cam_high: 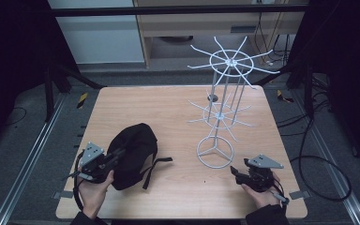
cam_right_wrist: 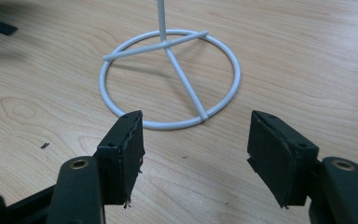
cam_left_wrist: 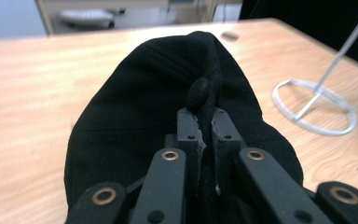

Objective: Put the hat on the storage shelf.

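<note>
Your left gripper (cam_left_wrist: 204, 128) pinches a fold of the black cap (cam_high: 133, 152), apparently near its crown button, as the cap sits on the near-left part of the wooden table (cam_high: 168, 103). Your right gripper (cam_right_wrist: 196, 154) hovers with jaws wide and empty, just short of the ring base of the white wire rack (cam_high: 220, 117).

A black fabric cap (cam_high: 133, 152) lies on the near left part of the wooden surface (cam_high: 178, 108), crown up and rumpled into a soft dome; a fold of its cloth is pinched between the jaws of the left hand-held gripper (cam_left_wrist: 204, 122), a small round button bulging just above them; its strap (cam_high: 157, 164) trails loose toward the right, flat on the wood; it lies apart from the wire stand (cam_high: 218, 117).
</note>
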